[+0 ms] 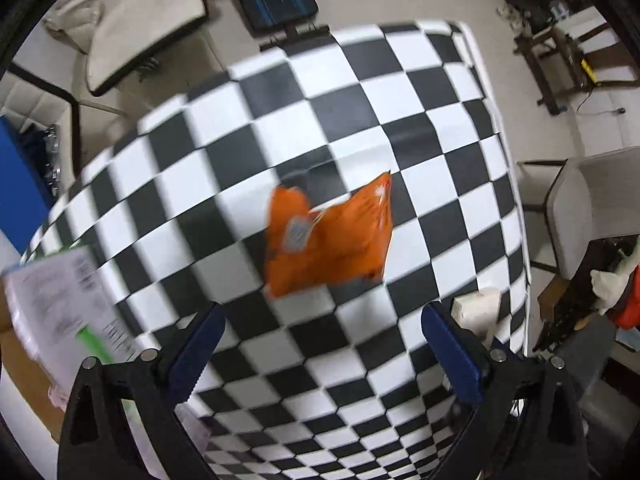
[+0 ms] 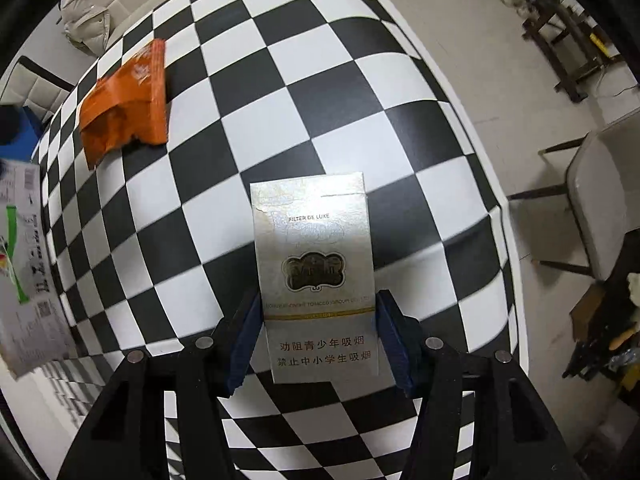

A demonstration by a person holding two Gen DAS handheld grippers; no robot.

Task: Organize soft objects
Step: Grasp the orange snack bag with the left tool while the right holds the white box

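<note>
A: Where's the cigarette pack [image 2: 316, 276]?

B: Clamped between the right gripper [image 2: 318, 340] jaws, poking forward above the checkered table [image 2: 360, 128].

A: And the orange bag [image 1: 328, 240]?

B: Lying ahead of the left gripper [image 1: 320, 352], jaws apart and empty. I'd keep the squeeze gentle and lower the pack flat; both grippers point downward.
</note>
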